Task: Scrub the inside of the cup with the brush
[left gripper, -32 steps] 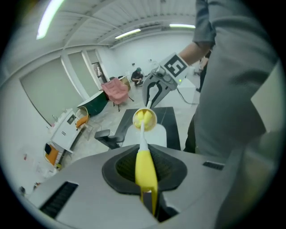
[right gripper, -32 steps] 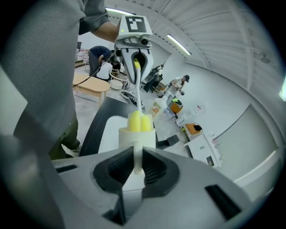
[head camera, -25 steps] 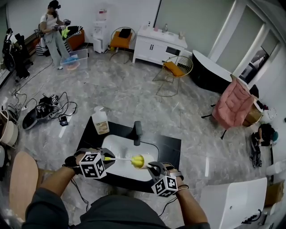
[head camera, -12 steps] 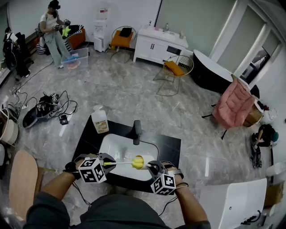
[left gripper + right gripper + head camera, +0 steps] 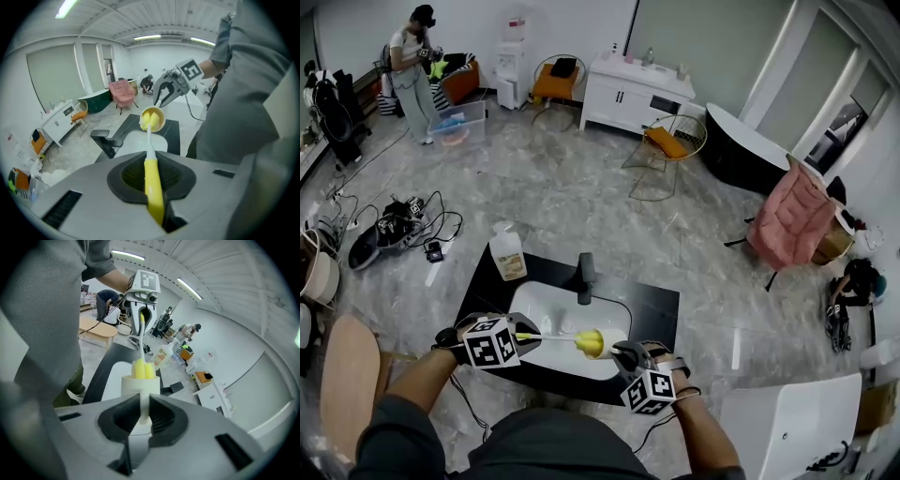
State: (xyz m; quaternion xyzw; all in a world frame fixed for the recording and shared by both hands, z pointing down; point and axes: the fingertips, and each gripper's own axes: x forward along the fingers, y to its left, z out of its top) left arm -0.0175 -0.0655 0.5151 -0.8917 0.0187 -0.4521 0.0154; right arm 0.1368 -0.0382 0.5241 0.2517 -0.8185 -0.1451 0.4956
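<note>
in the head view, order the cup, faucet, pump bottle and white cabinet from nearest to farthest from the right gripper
1. cup: held by the right gripper, just left of it
2. faucet: far edge of the sink
3. pump bottle: far left corner of the black countertop
4. white cabinet: across the room, at the back wall

Black tabletop (image 5: 656, 305), standing on grey marbled floor (image 5: 581, 202). Holds a white basin (image 5: 546, 314) sunk into its middle. Carries a dark faucet (image 5: 585, 277), upright at the basin's far rim. Bears a pale labelled bottle (image 5: 507, 253), upright at the far left corner, apart from the faucet.
</note>
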